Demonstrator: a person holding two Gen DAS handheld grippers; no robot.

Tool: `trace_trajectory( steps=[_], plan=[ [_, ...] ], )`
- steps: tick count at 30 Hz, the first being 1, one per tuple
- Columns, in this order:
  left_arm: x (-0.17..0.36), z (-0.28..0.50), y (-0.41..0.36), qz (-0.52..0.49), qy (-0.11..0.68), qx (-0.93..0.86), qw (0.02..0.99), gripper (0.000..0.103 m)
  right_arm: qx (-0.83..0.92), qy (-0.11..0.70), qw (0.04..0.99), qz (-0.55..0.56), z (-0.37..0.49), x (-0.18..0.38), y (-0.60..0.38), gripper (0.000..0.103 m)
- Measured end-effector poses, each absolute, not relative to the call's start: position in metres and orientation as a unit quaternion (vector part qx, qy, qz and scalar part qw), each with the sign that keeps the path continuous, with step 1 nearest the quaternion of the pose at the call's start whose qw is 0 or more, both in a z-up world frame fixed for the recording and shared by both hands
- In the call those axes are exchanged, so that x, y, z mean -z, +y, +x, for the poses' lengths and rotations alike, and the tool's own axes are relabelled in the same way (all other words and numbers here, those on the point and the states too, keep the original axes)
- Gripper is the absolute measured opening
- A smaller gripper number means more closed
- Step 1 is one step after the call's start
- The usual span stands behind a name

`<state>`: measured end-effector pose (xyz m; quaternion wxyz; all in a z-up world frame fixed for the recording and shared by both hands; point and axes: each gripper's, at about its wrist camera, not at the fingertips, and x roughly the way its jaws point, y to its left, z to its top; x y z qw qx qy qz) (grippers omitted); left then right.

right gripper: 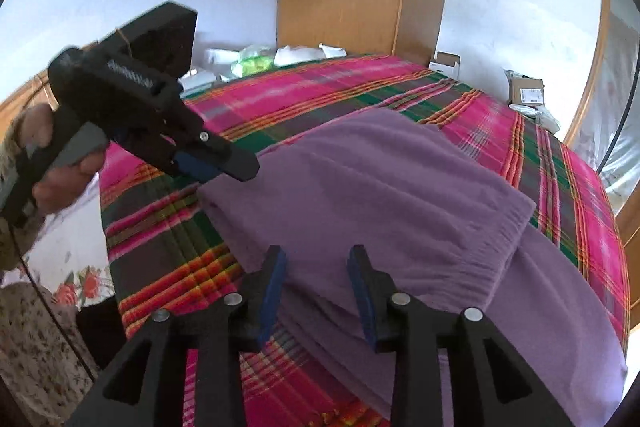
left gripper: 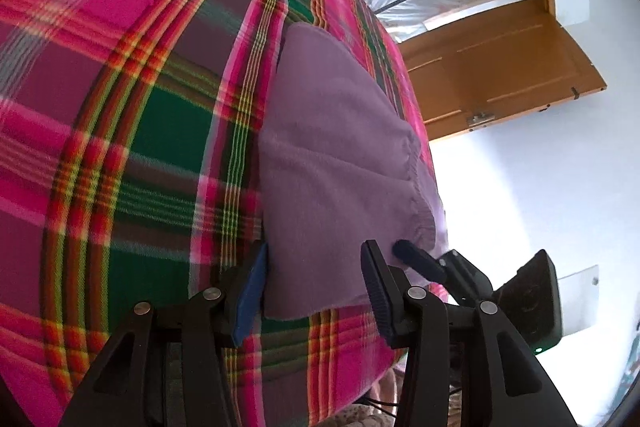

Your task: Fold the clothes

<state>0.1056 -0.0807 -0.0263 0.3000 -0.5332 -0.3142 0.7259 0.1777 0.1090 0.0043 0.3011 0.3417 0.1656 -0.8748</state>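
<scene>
L gripper [left gripper: 316, 291] jaws wide, empty, over near edge of purple garment [left gripper: 340, 147]; R gripper [right gripper: 316, 291] also wide, nothing held, above its gathered hem; garment lies doubled on plaid bed [left gripper: 120, 107], one layer over another; looks mid-fold or just laid down, can't tell which; any further fold needs a pinch on an edge.
</scene>
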Motion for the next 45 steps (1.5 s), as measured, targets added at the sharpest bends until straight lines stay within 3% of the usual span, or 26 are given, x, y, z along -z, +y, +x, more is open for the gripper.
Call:
trace_trajectory(
  steps=[4,6,9,17,20,25,33,39,42,45],
  plan=[
    [0.026,0.111,-0.081,-0.533,-0.312,-0.726,0.303,0.047,0.874,0.180,0.297,0.340,0.178,0.002,0.102,0.033],
    [0.027,0.114,-0.082,-0.533,-0.309,-0.728,0.302,0.038,0.874,0.186,0.293,0.341,0.179,0.003,0.099,0.012],
    [0.028,0.118,-0.083,-0.531,-0.306,-0.730,0.303,0.014,0.874,0.203,0.287,0.335,0.188,0.005,0.097,0.005],
    [0.033,0.133,-0.091,-0.532,-0.309,-0.727,0.305,0.013,0.868,0.211,0.296,0.337,0.199,0.005,0.096,0.005],
    [0.036,0.133,-0.093,-0.533,-0.315,-0.725,0.302,0.013,0.861,0.196,0.307,0.354,0.195,0.003,0.098,0.011],
    [0.034,0.132,-0.090,-0.531,-0.315,-0.726,0.304,0.013,0.853,0.130,0.360,0.354,0.177,-0.029,0.112,0.012],
    [0.038,0.135,-0.093,-0.533,-0.316,-0.723,0.307,0.013,0.879,0.073,0.276,0.383,0.090,-0.039,0.121,0.019],
    [0.039,0.133,-0.093,-0.535,-0.317,-0.720,0.309,0.013,0.854,0.145,0.287,0.410,0.062,-0.026,0.080,0.020],
    [0.040,0.132,-0.093,-0.535,-0.319,-0.718,0.312,0.013,0.859,0.159,0.244,0.420,0.040,-0.017,0.076,0.020],
    [0.041,0.131,-0.095,-0.535,-0.318,-0.717,0.314,0.013,0.859,0.114,0.207,0.454,0.012,-0.011,0.089,0.018]
  ],
)
